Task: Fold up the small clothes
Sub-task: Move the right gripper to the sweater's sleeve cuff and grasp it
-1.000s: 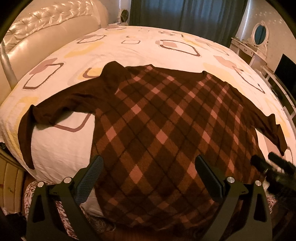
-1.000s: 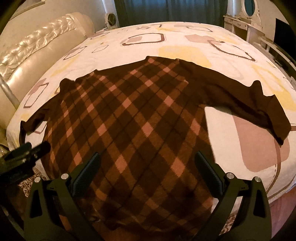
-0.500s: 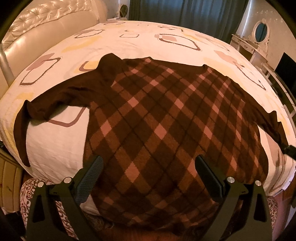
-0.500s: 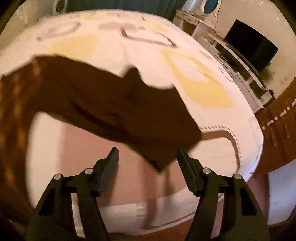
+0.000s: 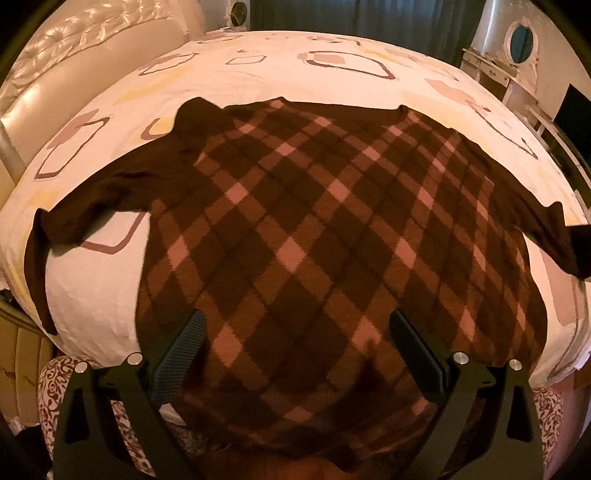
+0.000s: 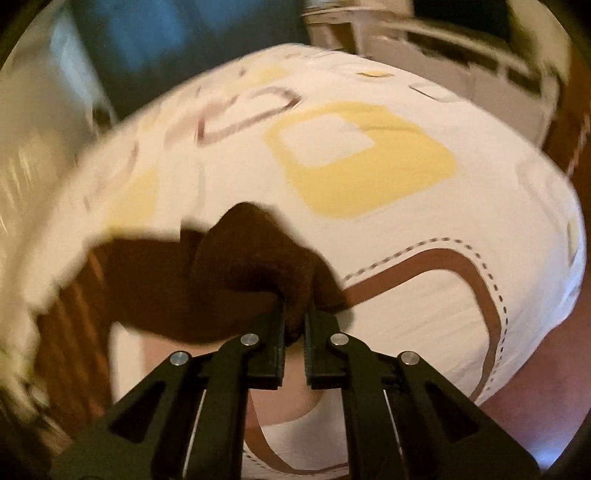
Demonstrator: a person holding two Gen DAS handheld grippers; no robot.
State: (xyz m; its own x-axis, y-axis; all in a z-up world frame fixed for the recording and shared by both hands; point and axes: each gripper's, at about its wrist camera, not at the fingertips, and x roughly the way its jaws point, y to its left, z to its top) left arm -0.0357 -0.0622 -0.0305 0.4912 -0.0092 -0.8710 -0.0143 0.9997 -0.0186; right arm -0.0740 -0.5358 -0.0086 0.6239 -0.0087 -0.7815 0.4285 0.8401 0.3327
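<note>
A brown sweater (image 5: pixel 295 229) with a pink diamond pattern lies spread flat on the bed (image 5: pixel 258 74), sleeves out to both sides and its hem hanging over the near edge. My left gripper (image 5: pixel 295 332) is open and empty above the hem. My right gripper (image 6: pixel 294 314) is shut on the cuff of the right sleeve (image 6: pixel 258 254), which is bunched up above its jaws. That sleeve end also shows at the right edge of the left wrist view (image 5: pixel 554 236). The left sleeve (image 5: pixel 92 206) lies on the sheet and droops over the bed's left corner.
A padded cream headboard (image 5: pixel 74 55) runs along the far left. Dark curtains (image 5: pixel 351 18) hang behind the bed. A white dresser with an oval mirror (image 5: pixel 521 37) and a black screen (image 5: pixel 576 110) stand to the right. Patterned fabric (image 5: pixel 62 373) shows below the bed's near edge.
My right gripper swung right to the right sleeve's cuff and closed on it. The left gripper stayed open and moved slightly closer over the hem.
</note>
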